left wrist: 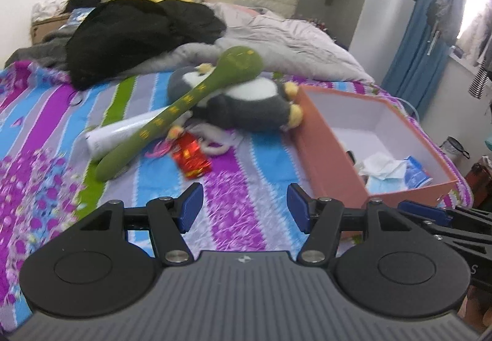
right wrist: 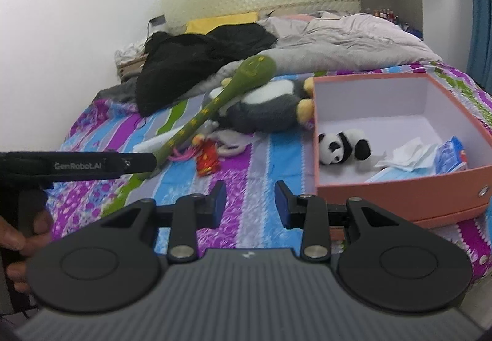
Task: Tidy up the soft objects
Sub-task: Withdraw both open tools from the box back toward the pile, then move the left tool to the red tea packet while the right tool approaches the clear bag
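Note:
A long green plush snake (left wrist: 184,104) (right wrist: 215,101) lies across a grey-and-white plush penguin (left wrist: 246,104) (right wrist: 267,107) on the striped bedspread. Beside them lie a small grey plush (left wrist: 215,141) (right wrist: 233,144) and a red packet (left wrist: 192,158) (right wrist: 207,161). A small panda plush (right wrist: 343,147) sits inside the pink box (left wrist: 326,162) (right wrist: 399,193). My left gripper (left wrist: 245,207) hovers open over the bedspread, short of the toys, nothing between its fingers. My right gripper (right wrist: 249,202) is open too, near the box's left front corner.
A white rolled paper (left wrist: 123,132) lies under the snake. Tissues and a blue packet (right wrist: 430,156) lie in the box. Black clothing (left wrist: 138,33) and a grey quilt (left wrist: 292,39) are heaped toward the headboard. A hand holds the left gripper's handle (right wrist: 18,230).

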Motion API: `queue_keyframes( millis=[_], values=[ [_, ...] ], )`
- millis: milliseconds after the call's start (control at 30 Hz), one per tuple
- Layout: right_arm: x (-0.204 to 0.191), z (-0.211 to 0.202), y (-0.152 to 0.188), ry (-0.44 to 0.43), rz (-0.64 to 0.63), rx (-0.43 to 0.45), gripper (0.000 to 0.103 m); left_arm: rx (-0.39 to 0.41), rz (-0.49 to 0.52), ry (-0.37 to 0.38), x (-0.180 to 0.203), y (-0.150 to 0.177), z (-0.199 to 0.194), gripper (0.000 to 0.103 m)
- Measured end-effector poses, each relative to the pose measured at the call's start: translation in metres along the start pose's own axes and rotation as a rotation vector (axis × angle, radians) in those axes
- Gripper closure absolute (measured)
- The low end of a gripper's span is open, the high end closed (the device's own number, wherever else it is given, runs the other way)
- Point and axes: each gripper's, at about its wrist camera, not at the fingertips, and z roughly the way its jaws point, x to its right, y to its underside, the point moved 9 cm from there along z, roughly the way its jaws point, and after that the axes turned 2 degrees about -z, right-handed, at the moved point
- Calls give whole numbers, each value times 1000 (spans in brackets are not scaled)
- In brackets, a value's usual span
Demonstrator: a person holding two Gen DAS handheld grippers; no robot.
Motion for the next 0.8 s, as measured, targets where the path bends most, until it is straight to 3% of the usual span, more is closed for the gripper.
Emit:
queue_keyframes(
  millis=[367,733,800],
  values=[
    [-19,43,13,4,-105,-74,65,-63,-120,-35,-41,28,29,36],
    [-23,127,-3,36,-240,-81,65,-110,-227,-23,-74,14,124,34],
    [-24,145,-6,37,-267,-82,65,-99,-235,-24,-79,7,139,29]
  ],
)
